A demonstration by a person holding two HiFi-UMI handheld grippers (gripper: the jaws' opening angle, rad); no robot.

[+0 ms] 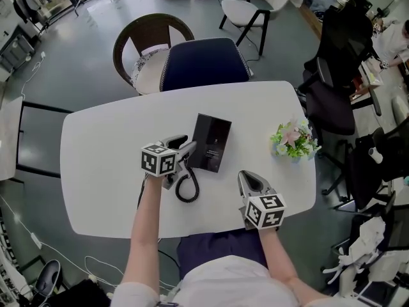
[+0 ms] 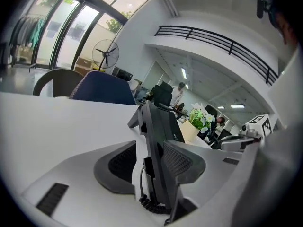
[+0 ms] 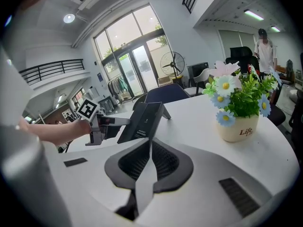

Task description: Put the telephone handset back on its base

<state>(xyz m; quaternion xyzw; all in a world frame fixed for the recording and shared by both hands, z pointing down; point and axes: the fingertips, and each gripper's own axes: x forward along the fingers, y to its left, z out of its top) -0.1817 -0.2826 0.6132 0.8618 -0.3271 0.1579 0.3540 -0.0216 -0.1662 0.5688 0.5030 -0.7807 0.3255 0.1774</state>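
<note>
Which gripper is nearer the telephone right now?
Left. The left gripper is at the telephone's left edge, jaws straddling it; the right gripper sits apart, nearer the person, to its right.

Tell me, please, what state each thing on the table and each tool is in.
Left tool: open, handset between its jaws.
Handset: alongside the base; whether it is seated, I cannot tell.
Base: propped up at a tilt.
Cord: coiled, lying on the table.
Right tool: shut, empty.
Flowerpot: upright.
</note>
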